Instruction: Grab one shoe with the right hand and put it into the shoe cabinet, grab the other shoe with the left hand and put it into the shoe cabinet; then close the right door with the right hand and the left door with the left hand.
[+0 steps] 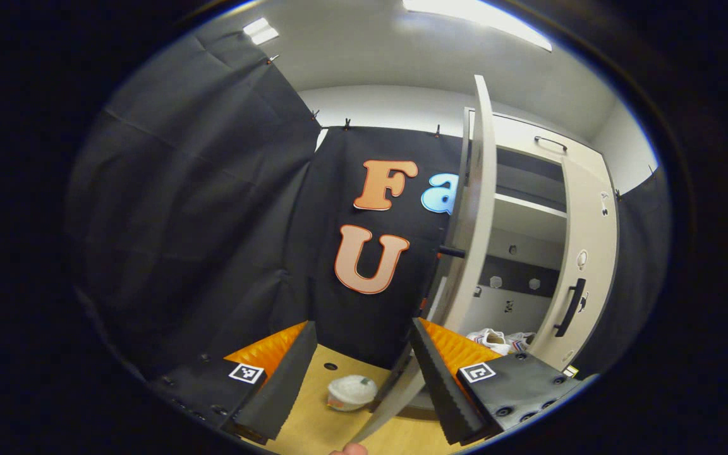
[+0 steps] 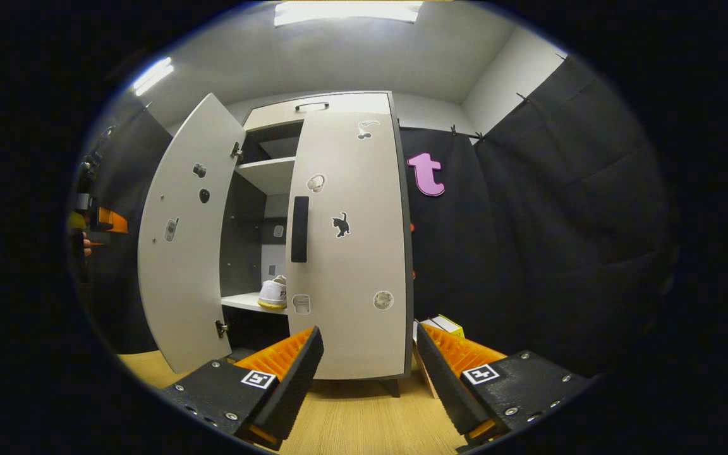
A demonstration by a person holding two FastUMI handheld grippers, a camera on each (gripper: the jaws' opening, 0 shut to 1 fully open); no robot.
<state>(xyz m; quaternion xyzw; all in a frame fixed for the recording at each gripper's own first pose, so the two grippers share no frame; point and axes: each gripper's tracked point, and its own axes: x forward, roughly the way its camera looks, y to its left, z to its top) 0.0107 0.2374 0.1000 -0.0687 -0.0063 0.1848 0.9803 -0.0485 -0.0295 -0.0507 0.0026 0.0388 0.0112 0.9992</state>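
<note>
The shoe cabinet (image 1: 528,253) is faced edge-on past its left door from the left gripper view, and squarely from the right gripper view; the cabinet (image 2: 313,240) is shared.

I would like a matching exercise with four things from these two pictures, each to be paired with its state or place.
Things:
1. left door
2. right door
3. shoe
4. left gripper

States or places:
A. on a shelf in the cabinet
B. shut or nearly shut
C. swung open
D. fingers apart, holding nothing

Pairs: 1-C, 2-B, 3-A, 4-D
</note>
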